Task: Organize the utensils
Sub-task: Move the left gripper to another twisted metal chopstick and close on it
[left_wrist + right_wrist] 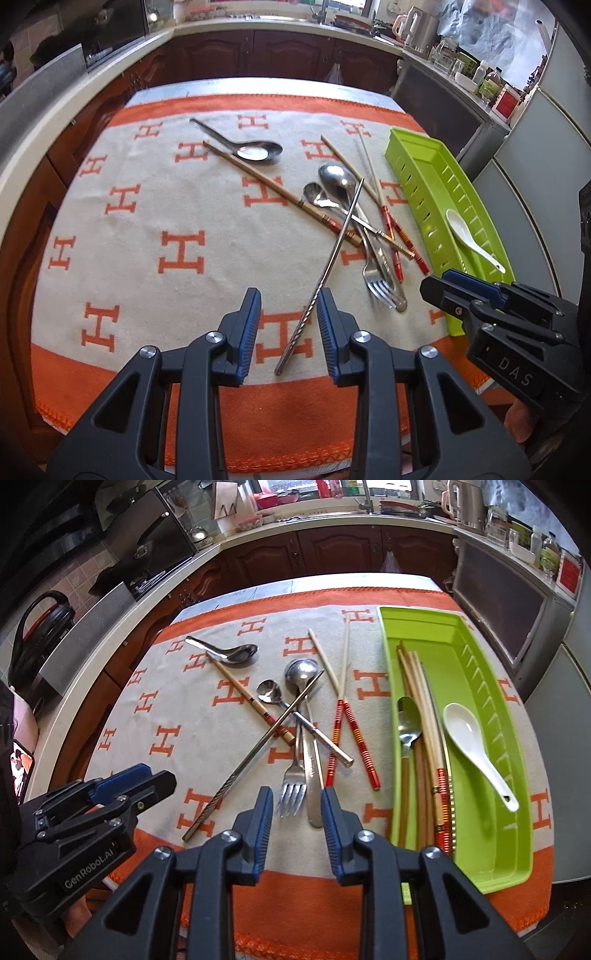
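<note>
Cutlery lies crossed mid-frame on the bench's blanket [155, 746], beside the green tray [491, 864] at right, and with both the left claw [288, 332] and right claw [295, 823] released and empty, the stiff, slippery metal chopstick [325, 280] looks best pinched at its ridged near end.

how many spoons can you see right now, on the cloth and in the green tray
5. On the cloth: a steel soup spoon far left, a large spoon and a small spoon mid-pile. In the green tray: a white ceramic spoon and a wooden-handled spoon.
</note>
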`<state>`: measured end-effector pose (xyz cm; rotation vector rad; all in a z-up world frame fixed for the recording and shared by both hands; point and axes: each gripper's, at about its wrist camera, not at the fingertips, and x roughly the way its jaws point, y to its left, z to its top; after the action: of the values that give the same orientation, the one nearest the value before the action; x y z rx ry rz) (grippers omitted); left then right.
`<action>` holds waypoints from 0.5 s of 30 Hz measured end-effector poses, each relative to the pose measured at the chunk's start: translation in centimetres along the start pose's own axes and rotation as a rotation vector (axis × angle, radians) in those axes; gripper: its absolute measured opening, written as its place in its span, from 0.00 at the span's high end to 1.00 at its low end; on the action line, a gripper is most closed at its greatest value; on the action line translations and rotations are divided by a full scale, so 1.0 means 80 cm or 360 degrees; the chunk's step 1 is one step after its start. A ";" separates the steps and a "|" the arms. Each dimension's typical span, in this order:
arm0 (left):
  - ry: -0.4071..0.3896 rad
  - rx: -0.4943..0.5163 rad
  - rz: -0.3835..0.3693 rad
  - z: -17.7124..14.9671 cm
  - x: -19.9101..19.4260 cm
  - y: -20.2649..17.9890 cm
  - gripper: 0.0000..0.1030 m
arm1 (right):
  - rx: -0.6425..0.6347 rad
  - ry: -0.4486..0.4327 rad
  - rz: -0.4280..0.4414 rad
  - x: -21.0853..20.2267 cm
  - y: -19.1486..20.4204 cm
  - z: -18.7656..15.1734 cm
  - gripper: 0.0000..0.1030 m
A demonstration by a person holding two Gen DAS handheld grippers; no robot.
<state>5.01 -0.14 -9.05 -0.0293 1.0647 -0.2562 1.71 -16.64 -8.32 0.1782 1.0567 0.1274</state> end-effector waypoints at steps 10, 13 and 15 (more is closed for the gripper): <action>0.0129 0.0107 -0.0136 0.002 0.041 0.000 0.73 | 0.0041 0.0039 0.0052 0.021 -0.003 0.003 0.74; 0.0174 0.0155 -0.0190 0.014 0.057 -0.012 0.73 | 0.0061 0.0034 0.0057 0.024 -0.009 0.004 0.74; 0.0193 0.0182 -0.0179 0.022 0.072 -0.021 0.73 | 0.0067 0.0025 0.0051 0.023 -0.013 0.005 0.74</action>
<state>8.85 -3.19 -12.88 0.0296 1.1690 -0.4245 2.99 -17.35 -9.95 0.2325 1.0731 0.1356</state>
